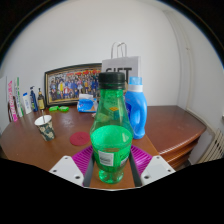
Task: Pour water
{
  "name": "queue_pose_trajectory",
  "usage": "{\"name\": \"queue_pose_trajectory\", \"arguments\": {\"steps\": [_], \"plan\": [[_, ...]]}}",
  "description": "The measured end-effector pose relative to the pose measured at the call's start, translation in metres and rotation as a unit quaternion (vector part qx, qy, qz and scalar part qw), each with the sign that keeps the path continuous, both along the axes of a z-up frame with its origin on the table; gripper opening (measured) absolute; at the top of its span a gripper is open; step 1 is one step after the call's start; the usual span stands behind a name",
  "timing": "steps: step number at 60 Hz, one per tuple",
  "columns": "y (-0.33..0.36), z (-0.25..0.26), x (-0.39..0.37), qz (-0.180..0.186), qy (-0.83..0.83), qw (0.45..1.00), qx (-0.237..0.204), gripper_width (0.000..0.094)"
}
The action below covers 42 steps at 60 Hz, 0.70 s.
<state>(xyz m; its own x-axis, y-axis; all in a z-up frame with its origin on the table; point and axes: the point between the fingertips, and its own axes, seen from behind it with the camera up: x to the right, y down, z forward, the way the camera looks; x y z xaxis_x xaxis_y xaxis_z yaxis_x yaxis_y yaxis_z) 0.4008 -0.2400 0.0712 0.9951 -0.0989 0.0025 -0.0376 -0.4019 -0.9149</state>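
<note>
A green plastic bottle (111,135) with a black cap and a white label stands upright between my fingers, close to the camera. My gripper (111,165) is shut on the bottle's lower body, with the magenta pads (81,160) pressed against both its sides. The wooden table (170,125) shows under the bottle's base. A small glass cup (44,125) stands on the table to the left, beyond the fingers. A dark red round coaster (80,136) lies between the cup and the bottle.
A blue detergent bottle (137,105) stands just behind the green bottle on the right. Further back are a white gift bag (119,62), a framed photo (70,84), a blue object (86,103) and several tubes (20,100) by the wall. The table's edge with drawers (183,148) drops off at the right.
</note>
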Motion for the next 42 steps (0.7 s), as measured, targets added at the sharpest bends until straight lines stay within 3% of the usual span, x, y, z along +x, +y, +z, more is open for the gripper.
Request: {"name": "queue_pose_trajectory", "arguments": {"steps": [2,7,15,26,42], "plan": [[0.002,-0.001,0.0,0.0,-0.001,1.0,0.003,0.0522],[0.004,0.0,0.0,-0.007,0.002,1.0,0.014,0.049],[0.006,0.001,0.002,-0.016,-0.002,1.0,0.019,0.0363],[0.011,0.012,0.007,-0.025,-0.043,0.999,0.017,0.0356],[0.057,0.093,-0.014,-0.024,-0.222,0.974,0.018,0.0355]]}}
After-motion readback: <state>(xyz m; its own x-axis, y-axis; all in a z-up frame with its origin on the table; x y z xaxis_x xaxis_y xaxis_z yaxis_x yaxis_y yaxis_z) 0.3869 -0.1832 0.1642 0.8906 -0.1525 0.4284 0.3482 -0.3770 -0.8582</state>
